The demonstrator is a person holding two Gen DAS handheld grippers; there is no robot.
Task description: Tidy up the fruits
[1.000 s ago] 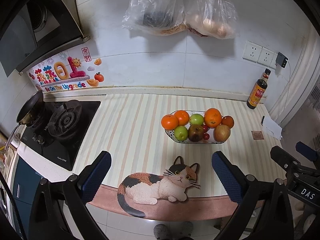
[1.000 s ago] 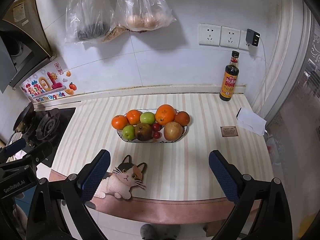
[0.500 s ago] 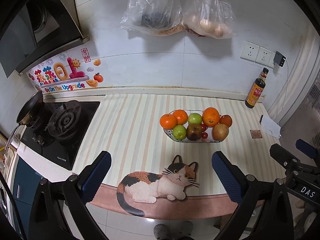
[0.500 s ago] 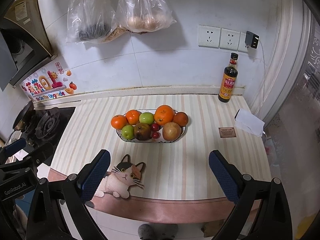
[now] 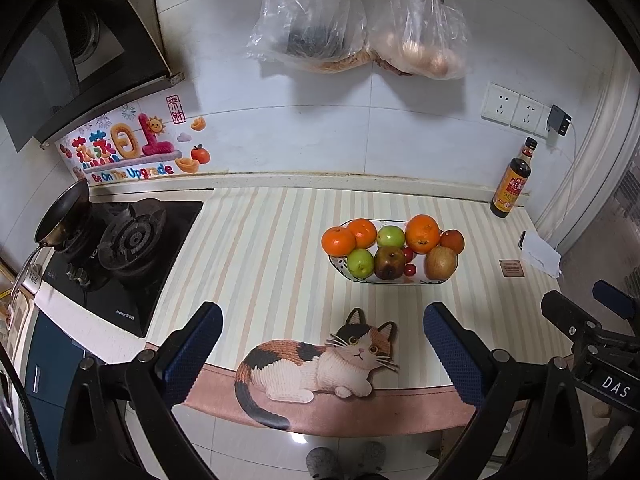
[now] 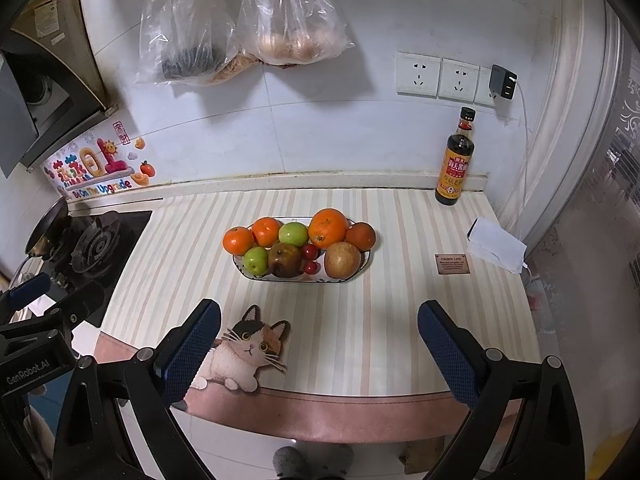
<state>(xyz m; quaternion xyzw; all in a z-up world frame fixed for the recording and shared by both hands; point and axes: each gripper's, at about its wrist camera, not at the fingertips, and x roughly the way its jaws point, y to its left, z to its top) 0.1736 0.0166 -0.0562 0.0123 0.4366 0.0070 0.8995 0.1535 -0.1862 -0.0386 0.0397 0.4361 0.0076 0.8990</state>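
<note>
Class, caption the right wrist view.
Open right gripper hovers before a fruit plate on the striped counter.

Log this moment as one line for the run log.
left tool open, empty | right tool open, empty | fruit all in bowl | both tools short of bowl

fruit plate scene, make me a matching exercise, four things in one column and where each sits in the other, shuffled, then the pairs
Things:
1. largest orange
2. dark sauce bottle
3. cat picture
4. frying pan

Places:
A. on the stove at the far left
B. printed at the mat's near edge
C. at the back of the fruit plate
D. against the wall under the sockets

Pairs: 1-C, 2-D, 3-B, 4-A
</note>
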